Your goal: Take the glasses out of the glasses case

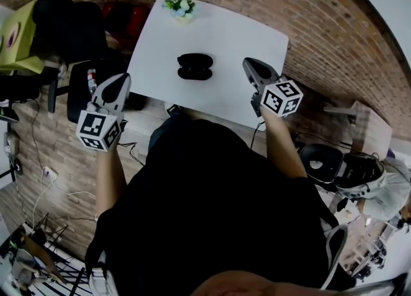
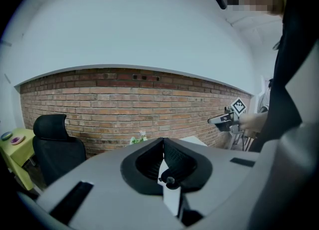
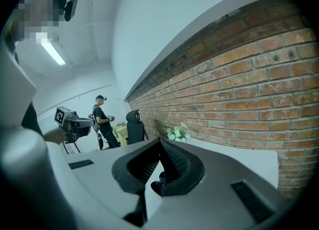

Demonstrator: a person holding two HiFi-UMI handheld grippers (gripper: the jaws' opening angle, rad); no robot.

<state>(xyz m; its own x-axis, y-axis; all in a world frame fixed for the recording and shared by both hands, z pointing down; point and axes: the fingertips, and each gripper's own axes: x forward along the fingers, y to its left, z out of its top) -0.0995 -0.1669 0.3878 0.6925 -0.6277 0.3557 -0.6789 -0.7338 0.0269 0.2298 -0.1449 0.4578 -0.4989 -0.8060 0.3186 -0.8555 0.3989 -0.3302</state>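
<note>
At the far left of the head view stands a yellow-green side table, and a black office chair is just beside it. The grey, black-tipped left tongs hover off the left edge of the white rectangular counter. In the left gripper view their 2 jaws are pressed together with nothing between them. A small bunch of white and green flowers sits at the counter's far edge, by the red brick wall. The black glasses case lies near the middle of the counter, between the 2 tongs and well apart from both. It shows as 2 dark oval halves lying side by side, and I cannot tell whether glasses are in it. The grey right tongs hang over the counter's near right edge. In the right gripper view their jaws meet at the tips and hold nothing.
</note>
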